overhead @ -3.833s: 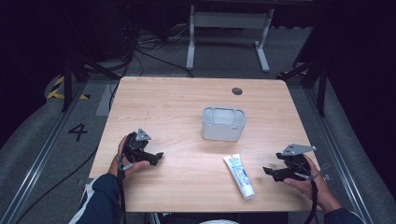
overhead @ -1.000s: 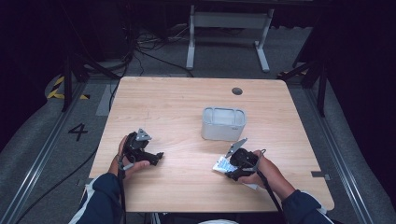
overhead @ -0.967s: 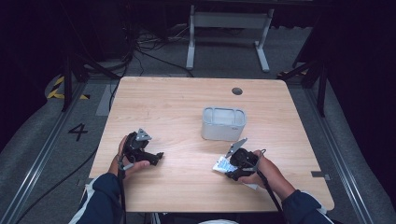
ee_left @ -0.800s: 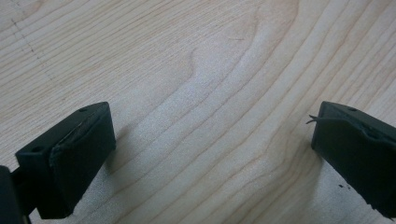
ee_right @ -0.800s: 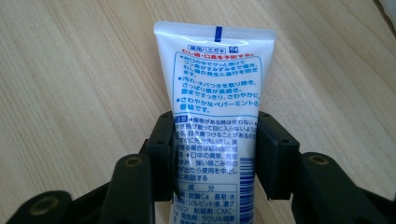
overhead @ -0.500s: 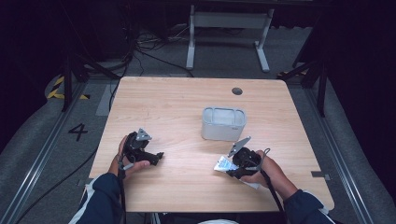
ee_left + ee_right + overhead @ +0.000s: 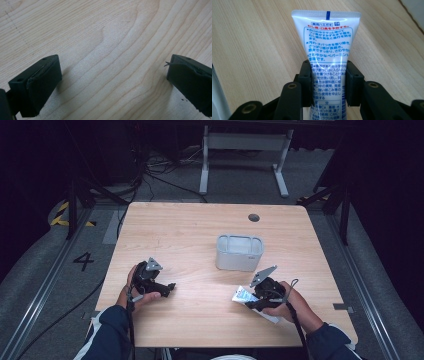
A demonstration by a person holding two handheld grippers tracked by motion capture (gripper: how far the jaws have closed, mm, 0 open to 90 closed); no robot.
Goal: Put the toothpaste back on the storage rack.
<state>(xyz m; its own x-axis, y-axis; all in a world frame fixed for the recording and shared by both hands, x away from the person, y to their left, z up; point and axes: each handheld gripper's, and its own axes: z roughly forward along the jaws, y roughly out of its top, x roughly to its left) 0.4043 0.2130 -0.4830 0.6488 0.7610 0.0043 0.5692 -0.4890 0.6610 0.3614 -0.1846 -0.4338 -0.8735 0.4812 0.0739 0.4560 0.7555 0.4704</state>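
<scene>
A white toothpaste tube with blue and red print lies on the wooden table, its flat crimped end pointing away from my right gripper. The right jaws have just been closing and now press both sides of the tube's middle. In the high view the right gripper sits at the table's front right, just in front of a grey open box, with the tube sticking out to its left. My left gripper rests at the front left, its jaws wide apart over bare wood.
A round dark hole marks the table near its far edge. A white metal frame and cables stand on the dark floor behind the table. A number four is marked on the floor at the left.
The right hand came from the table's right edge to the tube in front of the box, and its jaws closed on the tube. The left hand stayed where it was.
</scene>
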